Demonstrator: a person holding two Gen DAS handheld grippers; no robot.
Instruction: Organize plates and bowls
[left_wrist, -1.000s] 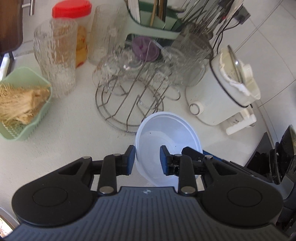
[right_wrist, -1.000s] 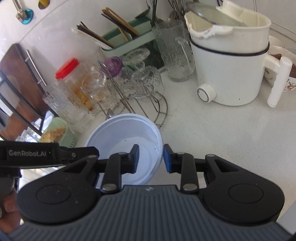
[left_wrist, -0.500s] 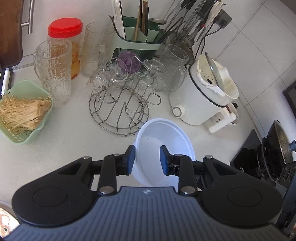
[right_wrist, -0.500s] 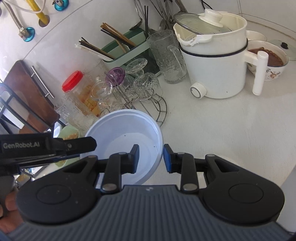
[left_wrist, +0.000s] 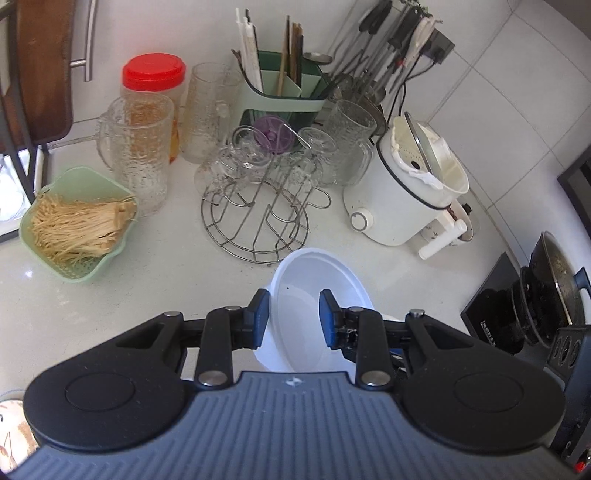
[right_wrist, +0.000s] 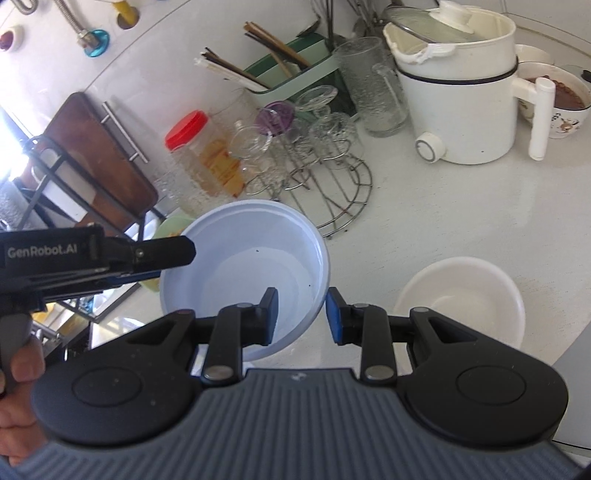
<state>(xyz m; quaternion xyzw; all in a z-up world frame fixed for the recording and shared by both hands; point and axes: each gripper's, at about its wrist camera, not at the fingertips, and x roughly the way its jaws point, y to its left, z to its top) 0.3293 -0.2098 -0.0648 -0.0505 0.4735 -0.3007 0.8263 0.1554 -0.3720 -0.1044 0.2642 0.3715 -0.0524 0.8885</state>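
Observation:
A pale blue plastic bowl (left_wrist: 317, 295) (right_wrist: 243, 266) hangs in the air above the white counter, held by both grippers. My left gripper (left_wrist: 293, 314) straddles its left rim, one pad outside and one inside. My right gripper (right_wrist: 300, 312) straddles its right rim the same way. The left gripper's body (right_wrist: 96, 254) shows at the bowl's left edge in the right wrist view. A second white bowl (right_wrist: 461, 299) sits upright on the counter to the right of the held bowl.
Behind stand a wire glass rack (left_wrist: 258, 206), glass mugs (left_wrist: 140, 147), a red-lidded jar (left_wrist: 153, 74), a green utensil holder (left_wrist: 280, 92) and a white electric pot (left_wrist: 406, 192). A green basket of noodles (left_wrist: 77, 225) is left. A stove with a pan (left_wrist: 546, 291) is right.
Both grippers have risen and drawn back from the rack with the blue bowl between them. The second white bowl has come into the right wrist view.

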